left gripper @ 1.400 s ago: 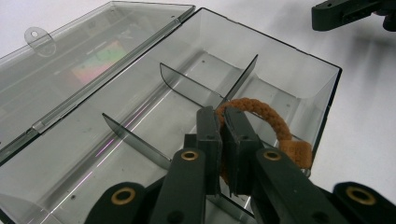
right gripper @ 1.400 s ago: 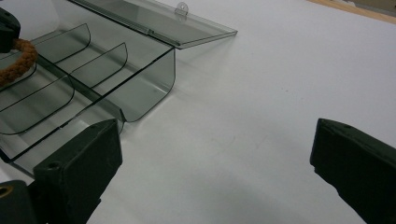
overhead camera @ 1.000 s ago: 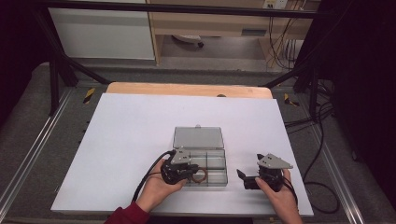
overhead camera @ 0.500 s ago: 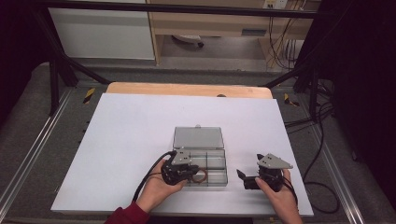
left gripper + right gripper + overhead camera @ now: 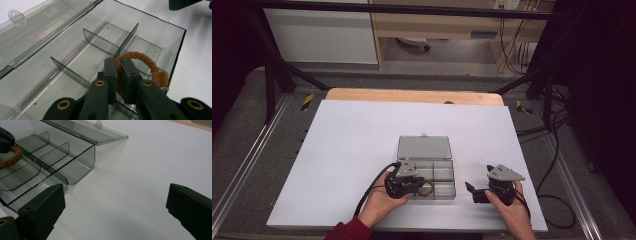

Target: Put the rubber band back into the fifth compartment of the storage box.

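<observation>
A clear plastic compartment box (image 5: 438,174) lies open on the white table, its lid (image 5: 424,148) folded back flat. My left gripper (image 5: 417,184) is shut on a brown braided loop (image 5: 140,58), holding it over a front compartment of the box (image 5: 150,40). The same loop (image 5: 11,157) shows at the left of the right gripper view, and in the high view the loop (image 5: 428,188) hangs just inside the box's front edge. My right gripper (image 5: 472,192) rests on the table to the right of the box, jaws wide open with nothing between them.
The white table top (image 5: 352,145) has free room to the left, right and behind the box. A wooden strip (image 5: 412,95) runs along the far edge. Cables (image 5: 557,165) hang off the right side.
</observation>
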### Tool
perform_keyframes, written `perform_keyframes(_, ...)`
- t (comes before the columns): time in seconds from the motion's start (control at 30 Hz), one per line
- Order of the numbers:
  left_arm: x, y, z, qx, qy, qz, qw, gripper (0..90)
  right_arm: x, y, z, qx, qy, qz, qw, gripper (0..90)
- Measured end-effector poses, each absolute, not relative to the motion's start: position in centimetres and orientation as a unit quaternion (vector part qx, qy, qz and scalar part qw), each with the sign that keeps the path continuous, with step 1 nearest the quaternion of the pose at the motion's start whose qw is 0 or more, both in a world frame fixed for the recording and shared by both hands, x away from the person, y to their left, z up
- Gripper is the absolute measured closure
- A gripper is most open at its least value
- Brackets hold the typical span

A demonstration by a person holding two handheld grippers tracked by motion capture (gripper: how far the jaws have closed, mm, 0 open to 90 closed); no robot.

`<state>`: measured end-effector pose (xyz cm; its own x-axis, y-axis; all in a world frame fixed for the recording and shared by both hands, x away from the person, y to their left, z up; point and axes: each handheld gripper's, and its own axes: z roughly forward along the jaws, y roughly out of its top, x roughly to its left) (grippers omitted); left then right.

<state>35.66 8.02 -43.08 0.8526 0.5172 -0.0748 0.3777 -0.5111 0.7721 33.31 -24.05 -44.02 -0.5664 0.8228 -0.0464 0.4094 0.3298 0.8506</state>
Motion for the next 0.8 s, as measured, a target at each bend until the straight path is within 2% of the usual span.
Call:
perform_keyframes(0.2,35.71,8.09,-43.1,0.863,0.261,0.088,0.424,80.1,33.32,-24.04,-44.03,0.394,0.779,0.422,0.246,2.5)
perform_keyframes(0.3,35.68,7.98,-43.17,0.862,0.261,0.09,0.424,75.0,33.31,-24.04,-44.02,0.395,0.778,0.422,0.245,2.5)
perform_keyframes(0.8,35.65,8.05,-42.97,0.856,0.265,0.11,0.431,61.7,33.29,-24.03,-44.01,0.396,0.778,0.422,0.244,2.5)
